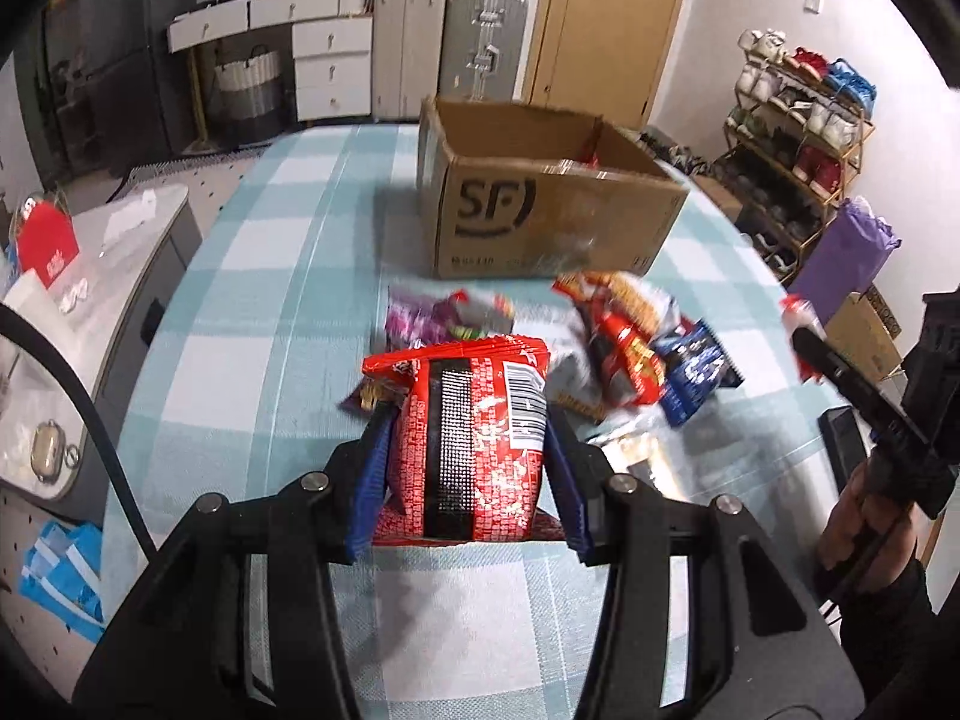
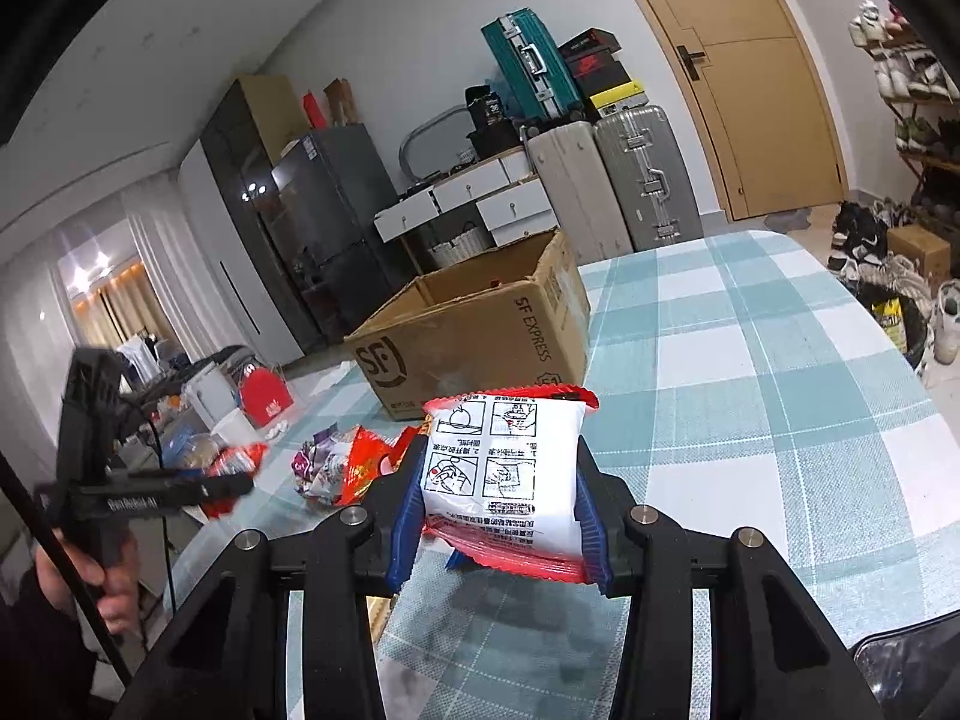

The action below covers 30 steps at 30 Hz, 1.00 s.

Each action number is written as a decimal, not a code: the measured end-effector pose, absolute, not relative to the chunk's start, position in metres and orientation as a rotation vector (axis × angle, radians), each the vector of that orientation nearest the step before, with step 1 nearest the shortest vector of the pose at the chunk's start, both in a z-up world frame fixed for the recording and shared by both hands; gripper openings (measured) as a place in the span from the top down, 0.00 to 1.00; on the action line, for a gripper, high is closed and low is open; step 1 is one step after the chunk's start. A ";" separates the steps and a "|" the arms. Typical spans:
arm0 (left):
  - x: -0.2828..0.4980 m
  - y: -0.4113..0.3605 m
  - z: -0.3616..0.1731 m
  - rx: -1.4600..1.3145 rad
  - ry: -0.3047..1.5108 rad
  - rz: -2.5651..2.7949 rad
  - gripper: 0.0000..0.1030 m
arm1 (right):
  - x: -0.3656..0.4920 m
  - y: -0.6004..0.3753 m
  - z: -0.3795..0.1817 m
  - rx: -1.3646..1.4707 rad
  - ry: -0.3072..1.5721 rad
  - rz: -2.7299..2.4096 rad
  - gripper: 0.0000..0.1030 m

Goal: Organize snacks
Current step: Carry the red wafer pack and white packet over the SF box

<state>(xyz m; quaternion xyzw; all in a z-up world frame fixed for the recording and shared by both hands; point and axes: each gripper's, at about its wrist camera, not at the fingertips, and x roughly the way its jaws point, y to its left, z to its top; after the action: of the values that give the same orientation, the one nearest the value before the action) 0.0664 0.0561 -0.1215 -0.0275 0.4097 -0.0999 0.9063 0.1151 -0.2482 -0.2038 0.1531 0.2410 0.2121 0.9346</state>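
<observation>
My left gripper point(image 1: 465, 420) is shut on a red snack packet point(image 1: 474, 438) with a barcode, held above the checked tablecloth. My right gripper point(image 2: 501, 468) is shut on a white and red snack packet point(image 2: 507, 468) with printed instruction pictures. An open SF cardboard box point(image 1: 540, 204) stands ahead on the table; it also shows in the right wrist view point(image 2: 480, 336). A pile of loose snack packets point(image 1: 630, 342) lies between the box and my left gripper. The pile also shows in the right wrist view point(image 2: 348, 468). The right gripper shows at the right edge of the left wrist view point(image 1: 804, 330).
The table has a blue and white checked cloth point(image 1: 270, 300). A grey side counter point(image 1: 90, 312) with small items stands at the left. Suitcases point(image 2: 612, 186) and white drawers point(image 1: 330, 60) stand behind the table. A shoe rack point(image 1: 798, 138) stands at the right.
</observation>
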 end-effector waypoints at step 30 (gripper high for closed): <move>0.129 0.051 0.071 -0.077 0.621 -0.385 0.56 | 0.152 -0.194 0.000 0.308 0.376 0.687 0.57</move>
<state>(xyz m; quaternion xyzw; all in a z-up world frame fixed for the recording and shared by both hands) 0.1291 0.0506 0.0705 -0.0378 0.3036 -0.1882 0.9333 0.1522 -0.1941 -0.0003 0.1495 0.1823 0.3332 0.9129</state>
